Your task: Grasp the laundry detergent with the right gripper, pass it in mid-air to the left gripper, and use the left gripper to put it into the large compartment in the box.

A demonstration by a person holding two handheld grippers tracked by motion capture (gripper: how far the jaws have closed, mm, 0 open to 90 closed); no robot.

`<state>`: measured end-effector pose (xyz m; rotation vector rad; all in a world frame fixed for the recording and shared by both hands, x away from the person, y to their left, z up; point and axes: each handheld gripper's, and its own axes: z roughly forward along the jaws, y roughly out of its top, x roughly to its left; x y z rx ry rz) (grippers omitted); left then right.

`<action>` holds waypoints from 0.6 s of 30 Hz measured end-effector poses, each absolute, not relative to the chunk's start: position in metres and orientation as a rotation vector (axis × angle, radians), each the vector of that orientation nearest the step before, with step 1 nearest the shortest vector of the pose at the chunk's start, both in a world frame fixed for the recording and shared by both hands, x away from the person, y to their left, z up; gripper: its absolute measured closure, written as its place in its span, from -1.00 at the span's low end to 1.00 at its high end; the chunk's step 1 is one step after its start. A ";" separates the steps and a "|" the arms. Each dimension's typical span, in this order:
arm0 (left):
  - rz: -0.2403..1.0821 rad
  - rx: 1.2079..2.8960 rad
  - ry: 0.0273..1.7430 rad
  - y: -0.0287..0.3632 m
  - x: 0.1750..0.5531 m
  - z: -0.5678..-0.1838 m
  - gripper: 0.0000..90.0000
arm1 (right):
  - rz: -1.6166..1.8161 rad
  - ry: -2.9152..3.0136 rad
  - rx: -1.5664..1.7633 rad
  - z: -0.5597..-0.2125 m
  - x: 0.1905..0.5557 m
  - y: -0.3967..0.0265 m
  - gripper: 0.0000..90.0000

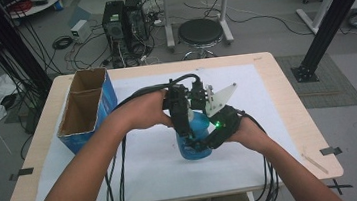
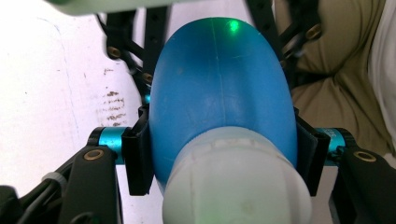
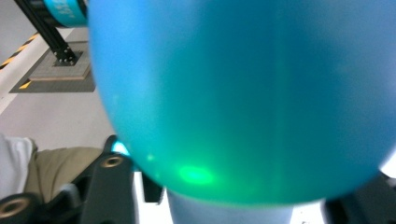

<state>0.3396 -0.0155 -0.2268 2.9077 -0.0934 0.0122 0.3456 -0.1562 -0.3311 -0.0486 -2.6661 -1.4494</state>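
A: Which step is judged to be in hand?

B: A hand-over or joint hold of the blue bottle (image 1: pixel 193 135). The bottle is stood upright on the white sheet (image 1: pixel 138 170) near the middle of the table (image 1: pixel 299 118), slightly toward the near edge, well to the right of the open cardboard box (image 1: pixel 87 110).

A: How is the bottle held?

B: In the left gripper view the left gripper (image 2: pixel 224 154) is seen clenched on the blue bottle's (image 2: pixel 219 93) shoulder, just below the white cap (image 2: pixel 236 186); both black pads (image 2: pixel 137 158) are pressed against its sides. From above, that gripper (image 1: pixel 181 123) is brought down onto the upper part of the bottle.

A: And the right one?

B: The right gripper (image 1: pixel 206 143) is set low against the bottle's right side. Its own view is taken up at close range by the blue body (image 3: pixel 243 93), with the jaws at either side at the bottom edge. Whether those jaws are pressed on or released cannot be told.

A: What is called for next?

B: Probably, the left grip should be kept firm while the right jaws are either settled on the body or drawn clear. Only then should a lift or a turn of the cap be attempted, so that the bottle is not tipped.
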 end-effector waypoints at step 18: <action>0.070 2.917 0.048 0.019 0.346 -0.214 -0.17 | -1.102 -2.899 -0.247 -0.322 0.343 -0.215 -0.77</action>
